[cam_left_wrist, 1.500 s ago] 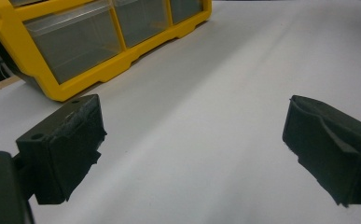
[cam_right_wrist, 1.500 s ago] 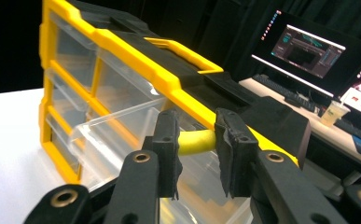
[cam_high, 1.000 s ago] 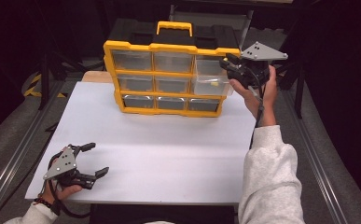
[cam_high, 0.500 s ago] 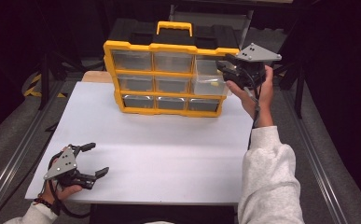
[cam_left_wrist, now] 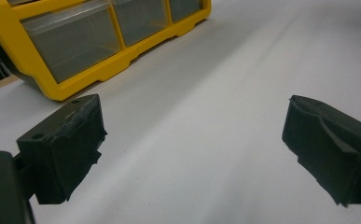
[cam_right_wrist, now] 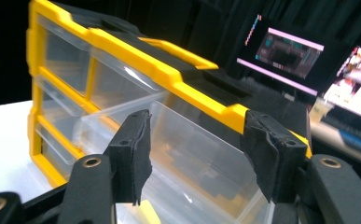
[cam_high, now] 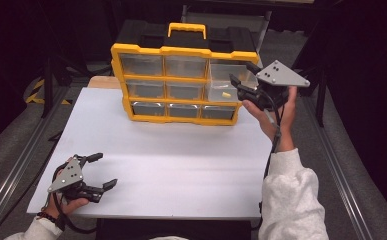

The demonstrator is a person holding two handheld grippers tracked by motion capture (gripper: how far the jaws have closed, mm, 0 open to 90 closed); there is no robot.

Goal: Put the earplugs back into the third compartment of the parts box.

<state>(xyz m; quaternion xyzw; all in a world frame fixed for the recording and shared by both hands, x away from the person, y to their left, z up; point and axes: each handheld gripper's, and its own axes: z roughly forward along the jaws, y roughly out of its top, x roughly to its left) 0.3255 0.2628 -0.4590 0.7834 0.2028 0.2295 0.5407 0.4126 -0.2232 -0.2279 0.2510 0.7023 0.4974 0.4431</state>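
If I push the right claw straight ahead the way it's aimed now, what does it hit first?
Most likely the pulled-out clear drawer at the organizer's top right: the open right claw straddles its front. Depth is uncertain.

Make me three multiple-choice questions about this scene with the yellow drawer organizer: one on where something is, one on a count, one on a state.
1. Where is the left tongs?
A. Low over the near left part of the white table top
B. Inside a drawer
C. On the organizer's handle

2. How many drawer columns does the yellow organizer show across its front?
A. Two
B. Three
C. Five

3. What is the state of the top right drawer?
A. Pushed flush
B. Pulled out toward the right tongs
C. Lying on the table

Answers:
1. A, the high view shows it near the front left corner, far from the organizer.
2. B, each row shows three clear drawers side by side.
3. B, it juts out of the frame, and in the right gripper view it sits between the open jaws.
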